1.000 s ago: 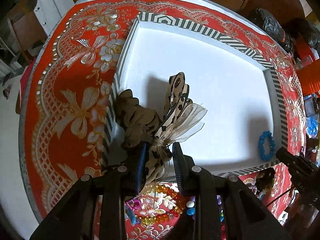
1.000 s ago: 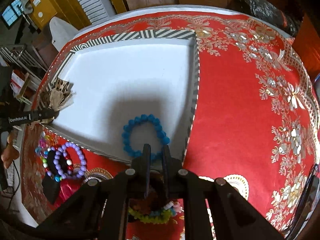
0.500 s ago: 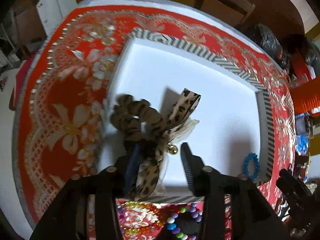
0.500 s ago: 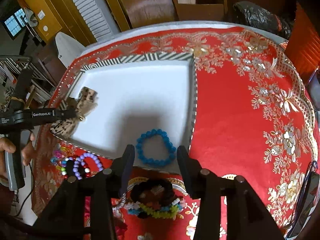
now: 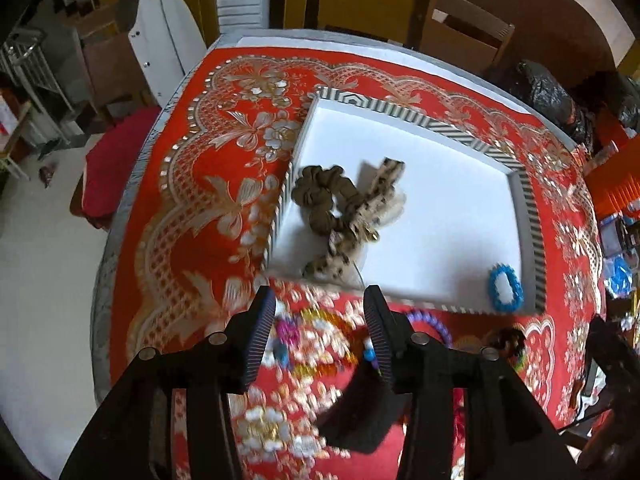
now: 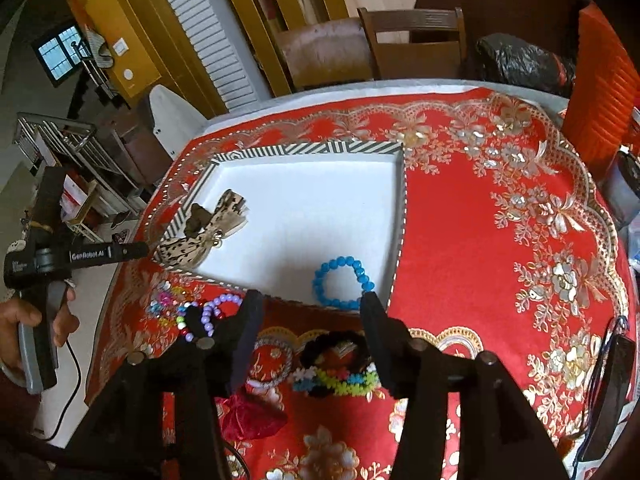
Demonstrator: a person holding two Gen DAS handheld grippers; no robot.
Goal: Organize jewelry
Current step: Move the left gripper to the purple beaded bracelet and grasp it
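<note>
A white tray with a striped rim (image 5: pixel 440 126) (image 6: pixel 304 148) lies on the red tablecloth. A brown scrunchie with a leopard bow (image 5: pixel 344 216) (image 6: pixel 208 228) rests in its near left corner. A blue bead bracelet (image 5: pixel 505 289) (image 6: pixel 343 282) lies flat in the near right corner. My left gripper (image 5: pixel 319 294) hangs open above the tray's front edge, holding nothing. My right gripper (image 6: pixel 311 298) hovers just short of the blue bracelet; its jaws are opening and nothing is between them.
Loose on the cloth in front of the tray are a purple bead bracelet (image 6: pixel 218 308), coloured beads (image 6: pixel 164 300), a black scrunchie with a neon band (image 6: pixel 336 376) and a red pouch (image 6: pixel 248 416). Chairs (image 6: pixel 412 40) stand behind the table. A hand (image 6: pixel 24 320) holds the left tool.
Both grippers opened and rose back from the tray. The left one let go of the scrunchie with the bow, and the right one let go of the blue bracelet.
</note>
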